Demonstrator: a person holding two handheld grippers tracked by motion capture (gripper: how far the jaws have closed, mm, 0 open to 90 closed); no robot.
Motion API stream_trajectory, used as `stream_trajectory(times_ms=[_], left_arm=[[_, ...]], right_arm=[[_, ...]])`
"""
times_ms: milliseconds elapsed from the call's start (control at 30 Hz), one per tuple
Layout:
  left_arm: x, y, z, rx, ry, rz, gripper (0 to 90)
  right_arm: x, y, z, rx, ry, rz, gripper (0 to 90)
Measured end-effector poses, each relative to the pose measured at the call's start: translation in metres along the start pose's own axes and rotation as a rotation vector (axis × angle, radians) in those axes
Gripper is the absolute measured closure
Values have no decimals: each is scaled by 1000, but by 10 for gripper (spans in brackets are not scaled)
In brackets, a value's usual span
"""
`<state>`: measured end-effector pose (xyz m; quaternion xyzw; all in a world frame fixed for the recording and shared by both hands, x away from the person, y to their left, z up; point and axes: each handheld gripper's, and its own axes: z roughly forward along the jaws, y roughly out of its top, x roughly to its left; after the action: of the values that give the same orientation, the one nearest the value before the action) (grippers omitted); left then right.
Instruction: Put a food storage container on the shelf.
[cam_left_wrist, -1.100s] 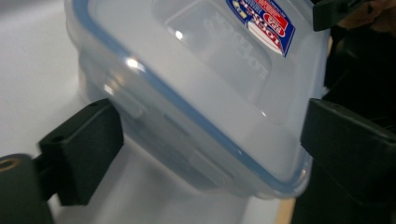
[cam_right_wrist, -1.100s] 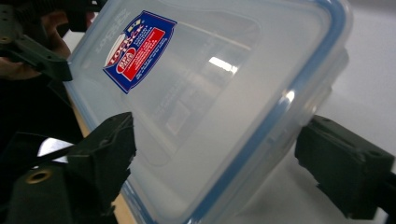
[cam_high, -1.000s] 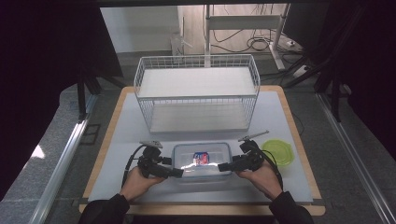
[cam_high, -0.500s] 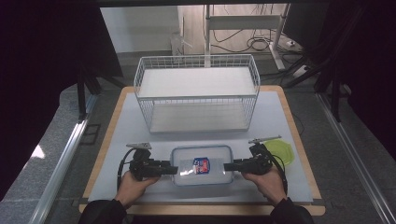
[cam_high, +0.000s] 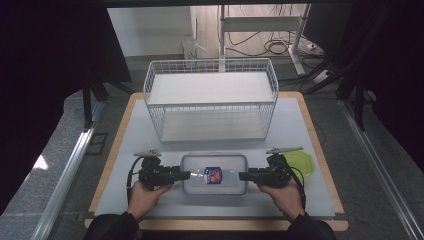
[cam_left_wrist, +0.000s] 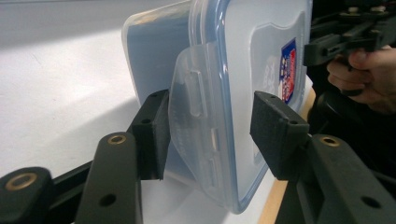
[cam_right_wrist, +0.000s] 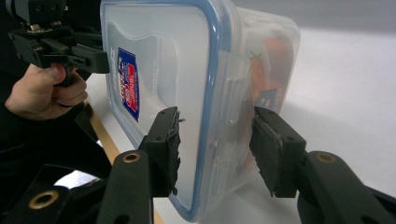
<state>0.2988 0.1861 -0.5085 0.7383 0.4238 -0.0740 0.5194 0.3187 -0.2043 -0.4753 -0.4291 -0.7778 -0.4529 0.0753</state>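
i am working with a clear plastic box (cam_high: 214, 174) with a blue-rimmed lid, lying low in the middle of the high view on the white mat (cam_high: 150, 140). the left gripper (cam_high: 181, 175) is coming at its left end and the right gripper (cam_high: 246, 176) at its right end. in the left gripper view the box's side latch (cam_left_wrist: 198, 135) is sitting between my jaws, one pad touching its flap and the other just off the lid, so the jaws are half spread and i cannot tell if they are pinching. the right gripper's jaws have just been closing, with the box's end between them; the pads look just short of pressing. a wire basket (cam_high: 210, 100) is standing above the box, and a green lid (cam_high: 300, 162) is lying at the lower right.
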Motion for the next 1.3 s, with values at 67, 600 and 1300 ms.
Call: stream_trajectory(times_ms=[67, 600, 1300], left_arm=[[0, 0, 0, 0, 3, 2, 485], [-14, 29, -17, -51, 26, 71, 493], [-32, 88, -46, -92, 61, 139, 493]], right_arm=[[1, 0, 0, -3, -3, -5, 539], [11, 22, -13, -95, 10, -66, 540], [30, 78, -32, -158, 13, -129, 537]])
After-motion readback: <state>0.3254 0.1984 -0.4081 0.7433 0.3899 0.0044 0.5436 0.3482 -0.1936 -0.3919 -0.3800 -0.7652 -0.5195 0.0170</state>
